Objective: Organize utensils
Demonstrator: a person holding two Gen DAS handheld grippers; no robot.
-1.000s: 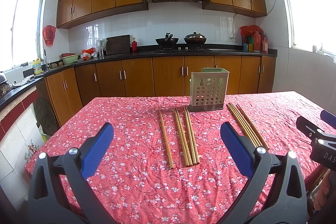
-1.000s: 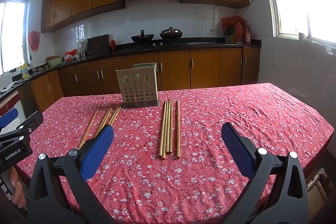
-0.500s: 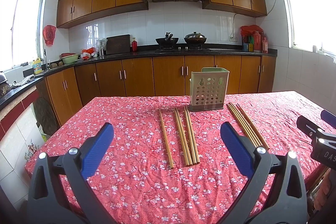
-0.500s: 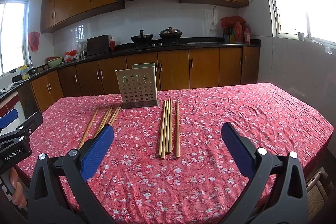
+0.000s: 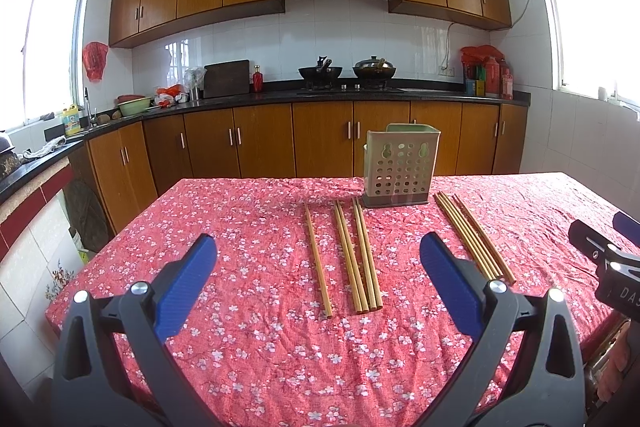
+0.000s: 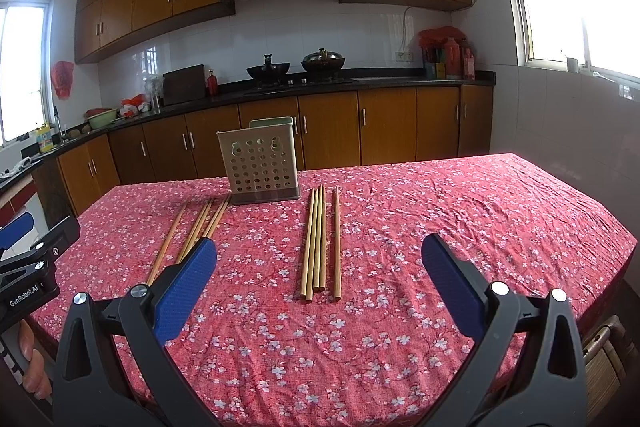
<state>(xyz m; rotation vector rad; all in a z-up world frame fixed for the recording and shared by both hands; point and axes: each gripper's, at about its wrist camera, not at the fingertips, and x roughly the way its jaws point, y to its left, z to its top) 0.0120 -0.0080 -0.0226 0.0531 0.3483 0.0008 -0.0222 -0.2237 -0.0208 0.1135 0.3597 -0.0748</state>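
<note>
Both grippers wide, nothing picked up yet

Left gripper and right gripper hover at the table's near edge; bamboo chopsticks lie before the perforated beige plastic holder.

Only two pieces of lettering can be read. At the lower left of the right wrist view, white letters reading "GenRobot.AI" run along the black body of the left hand-held gripper, which pokes in from the left edge of the frame. At the right edge of the left wrist view, white letters "DAS" stand on the black body of the right hand-held gripper; the frame edge cuts the word off there. The labels on the yellow bottle and the red bottles on the kitchen counter are too small to read.
</note>
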